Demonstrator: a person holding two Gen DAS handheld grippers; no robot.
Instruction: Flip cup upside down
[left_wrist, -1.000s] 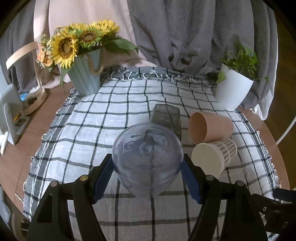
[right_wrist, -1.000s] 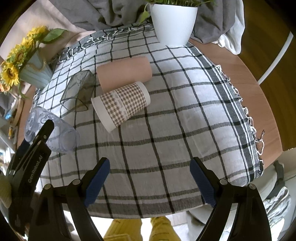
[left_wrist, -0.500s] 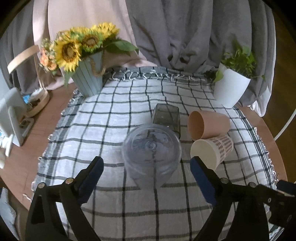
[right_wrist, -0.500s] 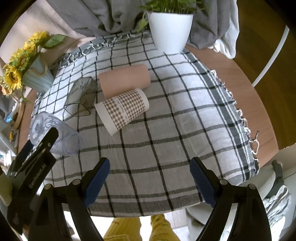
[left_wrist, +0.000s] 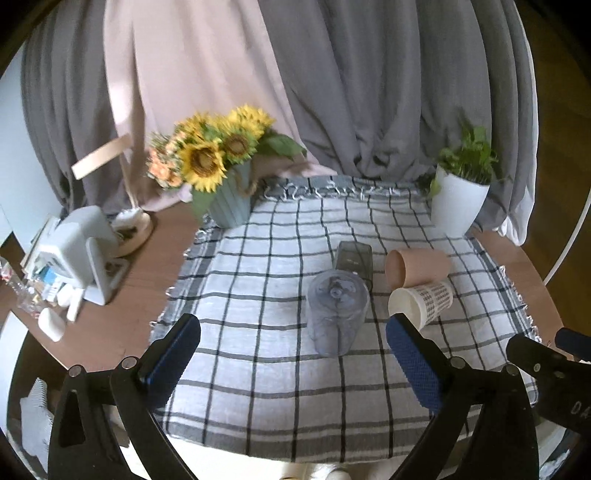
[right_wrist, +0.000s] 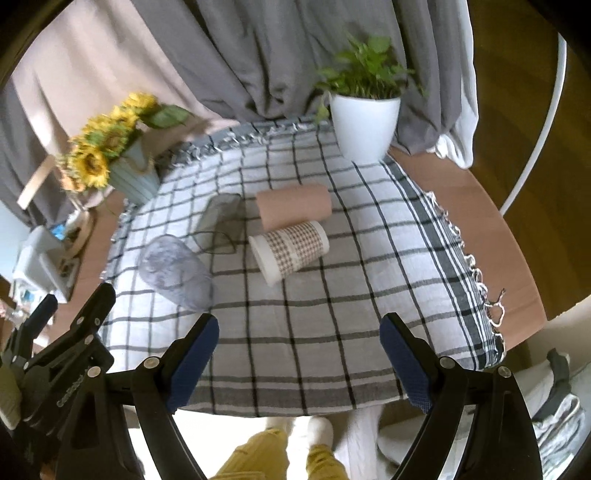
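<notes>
Both my tongs hang above the near edge of the table, empty: the left tongs (left_wrist: 291, 354) have their blue pads (left_wrist: 413, 363) spread wide apart, and the right tongs (right_wrist: 299, 363) are spread just as wide with nothing between them. From the left tongs, at about one o'clock, the clear cup (left_wrist: 338, 312) stands on the checked cloth (left_wrist: 258, 387) with its base up and its mouth down, so I judge that one already flipped. Just behind it at twelve o'clock lies a dark see-through cup (left_wrist: 352, 256) on its side, and at two o'clock two more lie on their sides, touching each other: a pink cup (left_wrist: 417, 266) and, nearer me, a checked paper cup (left_wrist: 421, 304) with its open mouth facing the tongs. From the right tongs the checked paper cup (right_wrist: 290, 251) sits at about twelve o'clock, so I judge it the handy next pick. To do it well I would come in low across its middle, pads on the two sides of the wall, squeeze gently because paper crushes, lift clear of the pink cup (right_wrist: 293, 206) before turning, then set the rim flat on bare cloth. The sunflowers (left_wrist: 210, 158) at ten o'clock and the white plant pot (right_wrist: 364, 125) far back are well apart from this work.
</notes>
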